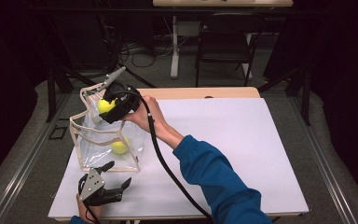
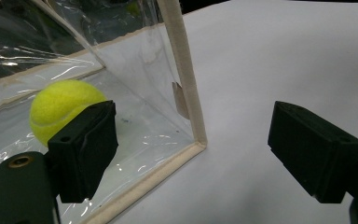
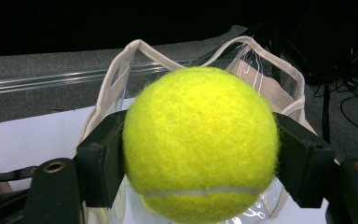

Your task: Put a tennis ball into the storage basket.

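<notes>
A clear plastic bag [image 1: 89,140] with beige trim stands upright at the left of the white tabletop [image 1: 242,149]. One yellow tennis ball [image 1: 120,147] lies inside it on the bottom. My right gripper [image 1: 109,109] hovers over the bag's open top, shut on a second tennis ball [image 1: 104,105]. In the right gripper view that ball [image 3: 200,140] sits squeezed between both black jaws of the right gripper [image 3: 200,161], with the bag's handles [image 3: 116,79] behind it. My left gripper [image 1: 118,173] rests open just in front of the bag's near bottom corner [image 2: 193,140], with the inner ball [image 2: 58,105] showing through the plastic.
A blue sleeve [image 1: 214,177] reaches across the tabletop from the bottom, with a black cable [image 1: 168,168] trailing along it. Past the table's far wooden edge [image 1: 200,92] stand a dark folding chair [image 1: 223,42] and a white table leg [image 1: 174,46] on grey floor.
</notes>
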The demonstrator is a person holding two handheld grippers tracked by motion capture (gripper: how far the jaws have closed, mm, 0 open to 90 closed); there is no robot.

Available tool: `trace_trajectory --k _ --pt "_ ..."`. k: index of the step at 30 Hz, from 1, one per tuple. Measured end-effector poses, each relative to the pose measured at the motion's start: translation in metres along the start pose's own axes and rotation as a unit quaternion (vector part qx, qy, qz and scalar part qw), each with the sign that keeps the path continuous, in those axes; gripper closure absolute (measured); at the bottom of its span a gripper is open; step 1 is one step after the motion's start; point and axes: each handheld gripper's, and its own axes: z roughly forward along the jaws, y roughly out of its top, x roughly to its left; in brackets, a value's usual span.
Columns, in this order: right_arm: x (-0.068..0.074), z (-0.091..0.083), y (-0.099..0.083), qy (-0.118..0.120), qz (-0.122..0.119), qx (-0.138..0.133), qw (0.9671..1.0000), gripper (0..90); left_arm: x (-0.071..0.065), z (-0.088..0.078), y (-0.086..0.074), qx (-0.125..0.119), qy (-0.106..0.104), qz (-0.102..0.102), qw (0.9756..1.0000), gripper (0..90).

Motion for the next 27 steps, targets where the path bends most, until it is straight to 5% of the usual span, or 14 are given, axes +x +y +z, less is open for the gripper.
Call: trace_trajectory --k 27 --pt "0.0042 0.0104 -0.0004 0.013 0.003 0.027 0.9996 25.8 0.0000 -0.0001 0.0000 -0.001 0.001 -0.002 1.0000 15.9"
